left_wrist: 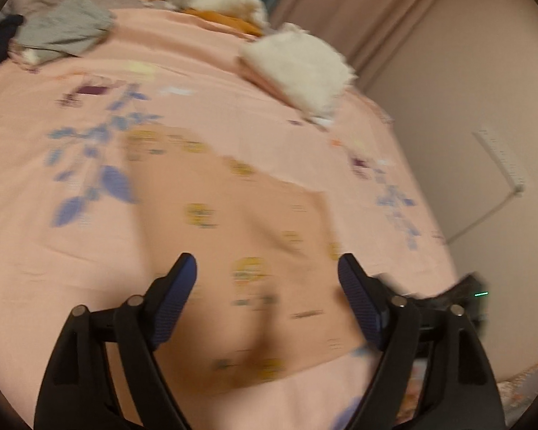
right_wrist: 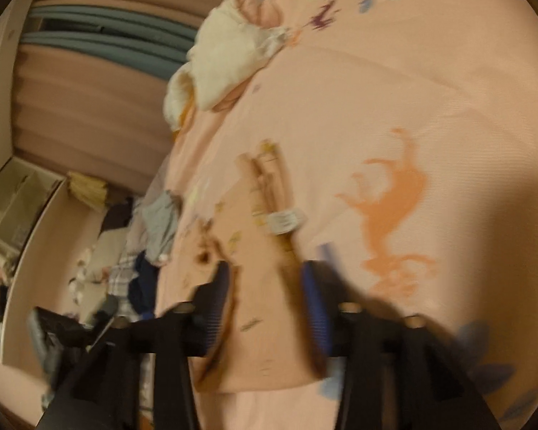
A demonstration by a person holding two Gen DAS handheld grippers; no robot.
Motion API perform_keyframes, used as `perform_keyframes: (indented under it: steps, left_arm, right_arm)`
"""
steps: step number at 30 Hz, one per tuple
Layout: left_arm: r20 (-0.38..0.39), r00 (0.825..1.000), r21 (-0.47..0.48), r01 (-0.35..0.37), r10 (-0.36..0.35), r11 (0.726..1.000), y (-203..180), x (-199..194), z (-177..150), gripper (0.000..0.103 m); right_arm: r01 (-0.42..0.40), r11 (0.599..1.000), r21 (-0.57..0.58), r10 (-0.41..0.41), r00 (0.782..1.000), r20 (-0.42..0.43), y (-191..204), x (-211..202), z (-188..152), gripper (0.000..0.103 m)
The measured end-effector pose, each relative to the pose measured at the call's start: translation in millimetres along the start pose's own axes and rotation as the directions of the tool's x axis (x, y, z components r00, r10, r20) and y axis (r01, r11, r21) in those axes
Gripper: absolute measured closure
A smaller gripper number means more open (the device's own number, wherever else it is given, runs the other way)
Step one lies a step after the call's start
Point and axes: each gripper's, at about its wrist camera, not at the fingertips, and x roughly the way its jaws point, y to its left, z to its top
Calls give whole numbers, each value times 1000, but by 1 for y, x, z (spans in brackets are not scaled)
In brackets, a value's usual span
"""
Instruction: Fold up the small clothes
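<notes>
A small peach garment (left_wrist: 233,251) with yellow printed motifs lies flat on the pink bedsheet (left_wrist: 71,215). My left gripper (left_wrist: 267,268) is open just above its near half, fingers apart and empty. In the right wrist view the same garment (right_wrist: 254,268) lies folded lengthwise with a white label (right_wrist: 285,220) showing. My right gripper (right_wrist: 265,286) is open with its blue-padded fingers on either side of the garment's near end. Both views are blurred by motion.
A folded white fluffy garment (left_wrist: 301,68) lies at the bed's far right and another white-and-orange one (left_wrist: 215,0) behind it. A grey garment (left_wrist: 64,28) sits far left. The bed edge, wall and curtain (left_wrist: 376,10) lie to the right. A clothes pile (right_wrist: 140,251) shows beside the bed.
</notes>
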Motion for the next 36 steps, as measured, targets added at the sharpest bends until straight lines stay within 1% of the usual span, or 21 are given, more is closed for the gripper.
perform_keyframes:
  steps: [1, 3, 4, 5, 7, 9, 11, 14, 15, 16, 17, 18, 19, 20, 23, 26, 28, 30, 32, 34, 36]
  left_arm:
    - [10, 1000, -2, -22, 23, 1000, 8, -1, -2, 21]
    - [20, 998, -39, -55, 56, 998, 28, 0, -9, 21]
    - [9, 998, -71, -65, 66, 995, 39, 2, -13, 21]
    - [-17, 998, -109, -70, 68, 992, 50, 5, -15, 21]
    - [-48, 998, -172, -59, 51, 983, 66, 10, -16, 22]
    - [-50, 997, -224, -65, 55, 972, 75, 10, -15, 22]
    - [-36, 997, -232, -72, 65, 970, 79, 6, -15, 22]
    - [-25, 996, -211, -91, 87, 973, 78, 5, -14, 22]
    - [-24, 996, -213, -93, 90, 973, 79, 5, -14, 22]
    - [-27, 996, -217, -93, 90, 972, 80, 6, -14, 22]
    - [-38, 996, -223, -90, 84, 971, 81, 9, -15, 22]
    - [-46, 996, -229, -86, 78, 970, 85, 10, -14, 22]
    - [-60, 996, -242, -82, 70, 967, 87, 14, -15, 22]
    - [-70, 995, -253, -83, 67, 964, 89, 16, -16, 22]
    - [-82, 994, -255, -92, 73, 963, 90, 19, -18, 22]
    - [-73, 993, -215, -110, 97, 970, 85, 17, -18, 22]
    - [-73, 991, -194, -121, 109, 974, 82, 18, -20, 22]
    - [-80, 991, -184, -124, 111, 975, 81, 19, -22, 22]
    - [-81, 990, -184, -129, 116, 974, 81, 20, -22, 22]
    - [-81, 990, -186, -131, 118, 974, 81, 21, -22, 22]
    - [-82, 989, -189, -133, 119, 973, 81, 22, -22, 21]
  right_arm:
    - [-22, 1000, -10, 22, 1000, 0, 2, 1, 4, 54]
    - [-87, 994, -60, 86, 996, -13, 22, 11, 2, 53]
    - [-100, 992, -72, 99, 995, -24, 22, 8, 3, 51]
    - [-110, 990, -83, 107, 993, -45, 27, 17, 2, 51]
    - [-94, 992, -81, 86, 991, -101, 31, 40, 1, 51]
    - [-47, 997, -59, 38, 988, -149, 30, 65, -1, 51]
    - [-55, 997, -49, 47, 987, -156, 29, 73, -4, 51]
    - [-90, 994, -60, 82, 988, -130, 36, 80, -5, 51]
    - [-98, 993, -64, 89, 988, -125, 38, 83, -5, 53]
    - [-101, 993, -69, 92, 989, -119, 38, 83, -6, 68]
    - [-93, 993, -76, 84, 990, -115, 38, 86, -8, 86]
    - [-78, 994, -78, 68, 991, -117, 37, 86, -10, 92]
    - [-65, 995, -74, 56, 991, -121, 33, 85, -11, 95]
    - [-59, 996, -61, 52, 992, -112, 30, 83, -11, 95]
    - [-90, 995, -34, 87, 994, -68, 27, 72, -11, 96]
    - [-92, 995, -45, 93, 996, 14, 34, 47, -11, 96]
    - [-128, 989, -72, 132, 990, 58, 40, 29, -13, 96]
    - [-129, 985, -111, 140, 985, 98, 46, 12, -15, 96]
    - [-105, 983, -150, 124, 984, 125, 50, 0, -15, 96]
    - [-53, 990, -133, 72, 987, 142, 45, -7, -14, 97]
    - [-49, 993, -108, 67, 984, 165, 36, -18, -14, 98]
